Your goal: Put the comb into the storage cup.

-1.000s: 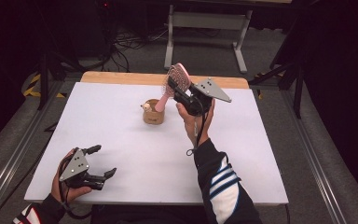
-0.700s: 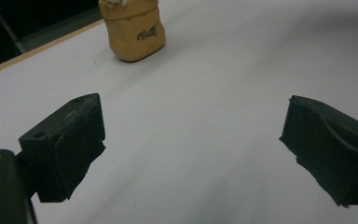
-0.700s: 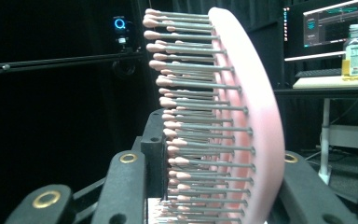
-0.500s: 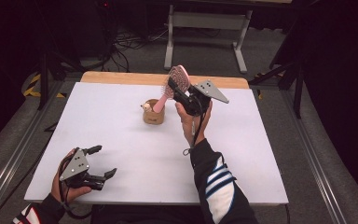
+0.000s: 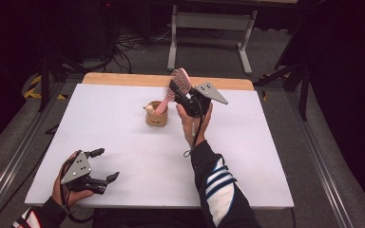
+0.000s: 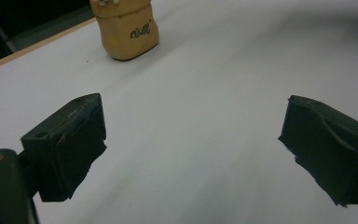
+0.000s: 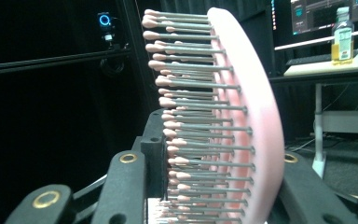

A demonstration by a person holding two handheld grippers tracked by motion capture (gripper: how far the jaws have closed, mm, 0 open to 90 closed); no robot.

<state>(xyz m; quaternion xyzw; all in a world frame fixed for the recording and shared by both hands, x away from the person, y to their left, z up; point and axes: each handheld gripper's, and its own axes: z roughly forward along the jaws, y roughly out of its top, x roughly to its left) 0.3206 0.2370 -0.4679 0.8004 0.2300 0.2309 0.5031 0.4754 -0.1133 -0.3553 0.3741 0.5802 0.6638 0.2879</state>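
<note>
A pink hairbrush stands tilted above the white table, its handle end down in a small tan cup near the table's middle back. My right gripper is shut on the brush head; up close the bristles face left between the jaws of the right gripper. My left gripper rests open at the table's front left corner, holding nothing. From the left gripper the tan cup stands far ahead on bare white table.
A wooden strip edges the table's far side. Behind it stand a grey metal frame and floor cables. Metal rails run along both sides. A desk with a bottle lies far off.
My right gripper has shifted slightly left with the hairbrush, toward the cup. The left gripper has stayed put and open.
</note>
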